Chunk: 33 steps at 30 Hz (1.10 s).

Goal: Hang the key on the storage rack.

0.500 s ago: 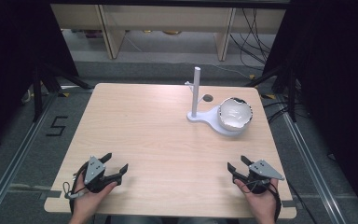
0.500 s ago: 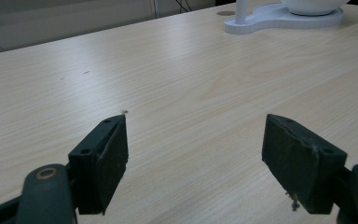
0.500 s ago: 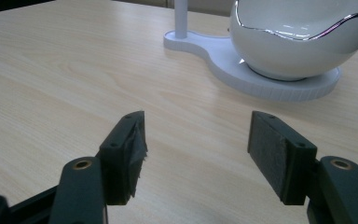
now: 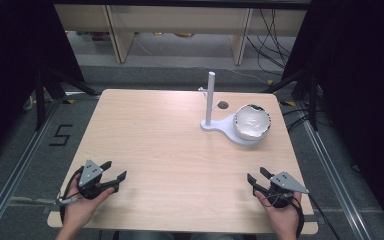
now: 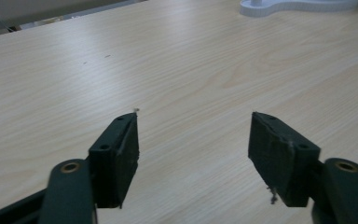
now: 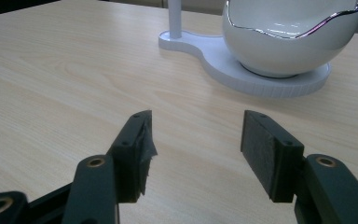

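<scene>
A white bowl (image 4: 252, 121) with a wavy dark-edged rim sits on the round end of a white stand (image 4: 220, 127) at the table's back right. From the stand's other end rises a thin white post (image 4: 210, 97). In the right gripper view the bowl (image 6: 293, 35) and the stand (image 6: 223, 63) lie ahead of the jaws. My left gripper (image 4: 114, 170) rests open near the front left edge, nothing between its jaws. My right gripper (image 4: 257, 175) rests open near the front right edge, also holding nothing. Its jaws stand wide in the right gripper view (image 6: 196, 140), as do the left gripper (image 5: 193, 140) jaws.
The light wooden table (image 4: 165, 145) has a small round hole (image 4: 223, 105) behind the stand. Shelving legs and cables stand on the floor beyond the far edge. A floor mark reads 5 (image 4: 61, 135) at the left.
</scene>
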{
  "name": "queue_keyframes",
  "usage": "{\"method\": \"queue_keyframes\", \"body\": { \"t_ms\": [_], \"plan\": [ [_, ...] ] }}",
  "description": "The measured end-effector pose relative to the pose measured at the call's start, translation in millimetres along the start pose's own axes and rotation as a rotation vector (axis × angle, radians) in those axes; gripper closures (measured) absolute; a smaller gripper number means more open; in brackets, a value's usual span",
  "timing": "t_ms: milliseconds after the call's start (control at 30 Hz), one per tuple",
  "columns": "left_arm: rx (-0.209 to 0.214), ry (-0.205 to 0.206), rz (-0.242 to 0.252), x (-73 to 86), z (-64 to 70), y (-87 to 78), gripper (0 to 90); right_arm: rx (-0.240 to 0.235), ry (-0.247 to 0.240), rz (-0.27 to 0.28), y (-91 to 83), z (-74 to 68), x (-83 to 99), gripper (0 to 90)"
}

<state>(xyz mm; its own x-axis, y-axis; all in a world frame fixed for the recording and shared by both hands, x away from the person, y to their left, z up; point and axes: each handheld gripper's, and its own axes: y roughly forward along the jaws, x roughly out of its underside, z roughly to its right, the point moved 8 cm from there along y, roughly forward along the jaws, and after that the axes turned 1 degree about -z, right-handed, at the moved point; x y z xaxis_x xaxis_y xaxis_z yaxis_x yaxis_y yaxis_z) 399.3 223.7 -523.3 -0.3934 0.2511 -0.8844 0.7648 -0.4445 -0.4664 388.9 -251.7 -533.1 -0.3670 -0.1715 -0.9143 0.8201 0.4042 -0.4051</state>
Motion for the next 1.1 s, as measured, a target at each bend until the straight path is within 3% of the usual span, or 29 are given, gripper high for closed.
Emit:
{"method": "queue_keyframes", "body": {
  "t_ms": [133,200,233,267,300,433,500,533,600,633,667,700,733,800,900,933,967,1000,1033,1100],
  "plan": [
    [-0.009,0.009,-0.067,-6.2,-18.4,-11.7,35.6,-0.002,0.000,-0.009,1.0,-1.8,1.2,44.4],
    [-0.003,0.020,-0.122,-6.5,-26.8,-15.0,36.0,-0.013,0.017,-0.009,2.6,-3.5,1.8,44.1],
    [0.005,0.048,-0.169,-5.3,-32.0,-17.6,36.0,-0.017,0.020,-0.010,2.8,-4.4,1.8,43.9],
    [0.006,0.038,-0.190,-5.1,-35.1,-17.7,35.7,-0.017,0.021,-0.011,2.7,-4.7,1.8,43.7],
    [0.004,0.074,-0.252,-2.9,-41.9,-20.4,35.3,-0.018,0.022,-0.011,2.7,-4.8,1.7,43.3],
    [-0.002,0.051,-0.384,5.0,-54.8,-17.3,35.1,-0.022,0.032,-0.017,2.7,-4.5,2.6,42.8],
    [0.023,0.063,-0.509,13.5,-59.5,-18.7,34.2,-0.008,0.023,-0.030,1.6,-2.5,3.8,42.6],
    [0.033,0.081,-0.564,17.0,-62.2,-19.5,33.9,-0.024,0.037,-0.021,3.1,-4.2,3.3,42.5],
    [0.035,0.076,-0.627,21.6,-64.7,-19.7,34.1,-0.002,0.053,-0.054,1.4,-4.9,6.0,42.1],
    [0.042,0.081,-0.657,23.3,-66.5,-20.2,34.1,-0.009,0.042,-0.045,3.7,-4.5,6.1,42.1],
    [0.049,0.070,-0.672,24.8,-67.3,-19.8,34.1,-0.008,0.027,-0.057,4.0,-3.5,7.3,42.0],
    [0.058,0.054,-0.697,26.2,-67.5,-20.4,34.0,-0.002,0.070,-0.074,2.9,-6.7,9.1,41.9],
    [0.062,0.044,-0.718,28.0,-68.1,-20.4,34.0,-0.002,0.027,-0.062,4.2,-3.5,8.1,41.8],
    [0.063,0.034,-0.764,32.8,-69.4,-20.6,33.9,0.002,0.003,-0.053,5.2,-1.5,7.4,41.7],
    [0.062,0.048,-0.829,38.6,-71.3,-20.6,34.9,-0.007,0.030,-0.069,5.1,-3.0,8.9,41.5],
    [0.067,0.026,-0.816,40.3,-68.7,-17.8,35.0,-0.008,0.023,-0.067,5.8,-2.6,9.3,41.5],
    [0.066,0.021,-0.846,41.2,-68.1,-19.1,35.0,-0.005,0.056,-0.086,5.1,-5.4,11.2,41.5],
    [0.066,0.031,-0.851,41.7,-68.0,-17.4,35.4,-0.010,0.068,-0.100,4.9,-6.9,12.3,41.5],
    [0.068,0.049,-0.875,42.6,-68.5,-17.9,36.0,-0.015,0.034,-0.087,6.3,-4.5,11.4,41.4],
    [0.073,0.076,-0.883,42.7,-68.6,-14.7,36.4,-0.016,0.028,-0.084,6.4,-4.6,10.8,41.4]
  ]
}}
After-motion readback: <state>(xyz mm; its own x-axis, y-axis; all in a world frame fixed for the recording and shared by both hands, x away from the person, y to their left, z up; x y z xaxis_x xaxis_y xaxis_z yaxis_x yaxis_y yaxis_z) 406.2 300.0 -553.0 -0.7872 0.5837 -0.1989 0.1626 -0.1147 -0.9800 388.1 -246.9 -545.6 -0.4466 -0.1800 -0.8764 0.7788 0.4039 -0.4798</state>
